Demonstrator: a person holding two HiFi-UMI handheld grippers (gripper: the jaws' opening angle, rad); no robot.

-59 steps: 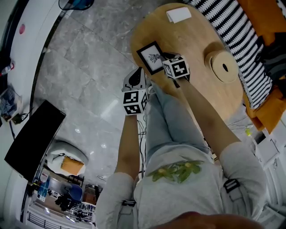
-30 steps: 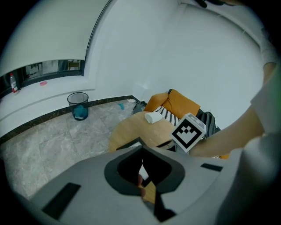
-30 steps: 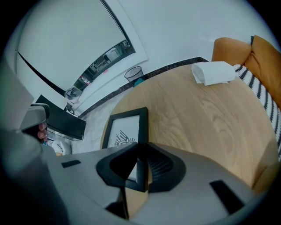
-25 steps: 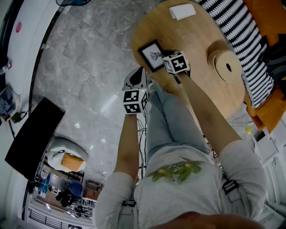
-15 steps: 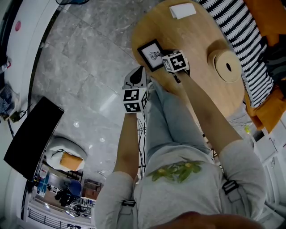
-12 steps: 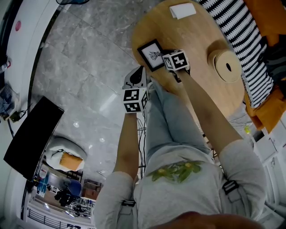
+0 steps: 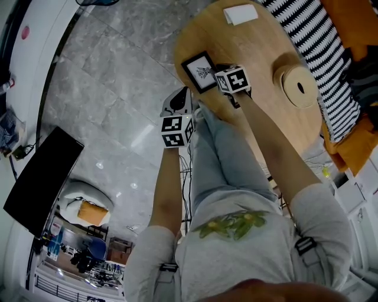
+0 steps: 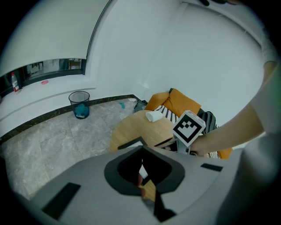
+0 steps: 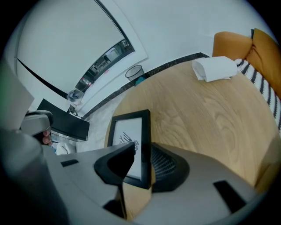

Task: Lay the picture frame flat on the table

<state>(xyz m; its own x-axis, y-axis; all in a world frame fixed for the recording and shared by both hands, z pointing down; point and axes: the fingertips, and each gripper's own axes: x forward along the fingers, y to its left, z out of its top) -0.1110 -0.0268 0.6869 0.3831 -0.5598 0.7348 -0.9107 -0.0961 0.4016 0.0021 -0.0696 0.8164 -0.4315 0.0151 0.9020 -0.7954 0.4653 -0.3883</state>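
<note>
**At the rim of the round table (image 7: 260, 53): picture frame (image 9: 128, 136) pinched in the right gripper (image 9: 142, 154)**

Nearest the head camera, a pale shirt with a green leaf print (image 7: 233, 225). Below it, grey trousers (image 7: 218, 159), with two bare forearms stretched forward on either side.

Next out, the left gripper (image 8: 142, 169). Held short of the table, off its edge, marker cube facing up. Clenched to a thin slit, with nothing caught inside.

Farther on, over the wood, the right gripper. Clamped on the picture frame, with one jaw lying across the front and the ribbed pad of the other pressed to the black border along the frame's right side.

Black border, white sheet, dark line drawing. Placed at the table's left rim, just beside the drop to the floor, face turned up toward the head camera. Lying on the wood or tipped clear of it: cannot tell from either view.

Deeper on the tabletop, well apart from the frame:
- a round wooden disc (image 7: 299, 86) with a dark hole at its centre, off to the right
- a white folded wad (image 7: 240, 14) near the far edge

Past the table, black-and-white striped fabric (image 7: 313, 47) against an orange seat (image 7: 354, 23).

Off to the left, a grey marble floor (image 7: 112, 76) and a black screen (image 7: 41, 183). Farthest of all, by the curved white wall, a dark bin (image 8: 79, 104) with something blue inside.
</note>
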